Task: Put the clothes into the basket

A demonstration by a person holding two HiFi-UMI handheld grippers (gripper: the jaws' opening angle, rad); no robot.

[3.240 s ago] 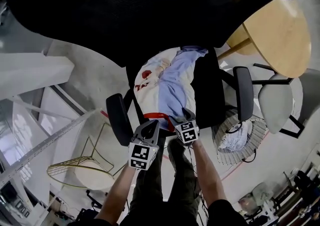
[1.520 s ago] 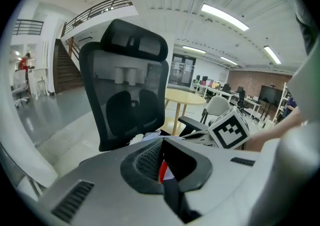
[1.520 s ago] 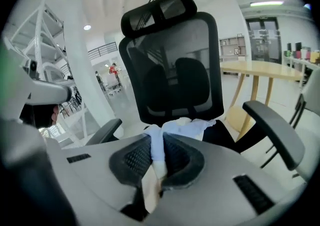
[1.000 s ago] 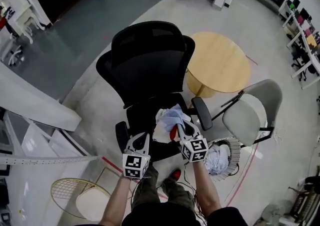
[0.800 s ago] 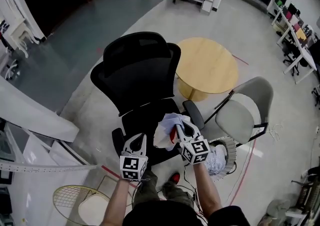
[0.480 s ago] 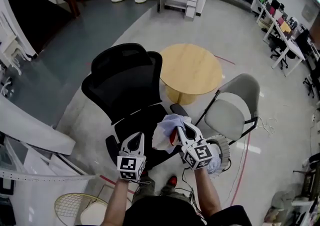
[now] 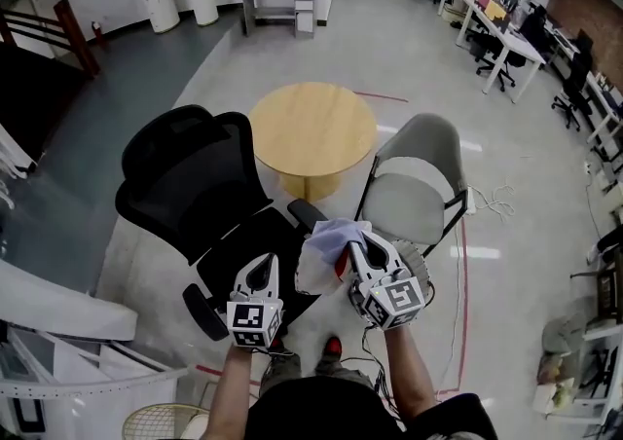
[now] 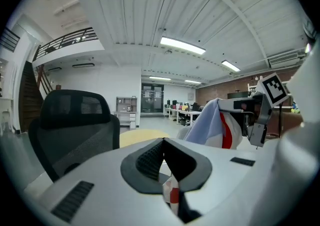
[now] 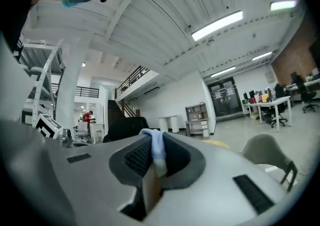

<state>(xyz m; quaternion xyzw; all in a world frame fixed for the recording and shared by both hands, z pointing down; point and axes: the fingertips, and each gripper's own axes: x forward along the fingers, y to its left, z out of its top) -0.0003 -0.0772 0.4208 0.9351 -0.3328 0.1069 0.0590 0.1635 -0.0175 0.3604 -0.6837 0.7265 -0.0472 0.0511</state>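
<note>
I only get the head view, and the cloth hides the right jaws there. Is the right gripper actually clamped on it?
Observer: Yes. The right gripper view shows the right gripper closed on a pale blue fold of the garment.
Operator: And the left gripper, empty?
Observer: Seemingly not. In its own view the left gripper has its jaws together, with a white-and-red bit of cloth, likely the garment, caught low between them.

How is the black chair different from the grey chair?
The black office chair is dark with a tall mesh back; the grey chair is pale with a lower, rounded back. The black office chair has padded armrests; the grey chair shows only a thin black frame. Both stand next to the round wooden table.
</note>
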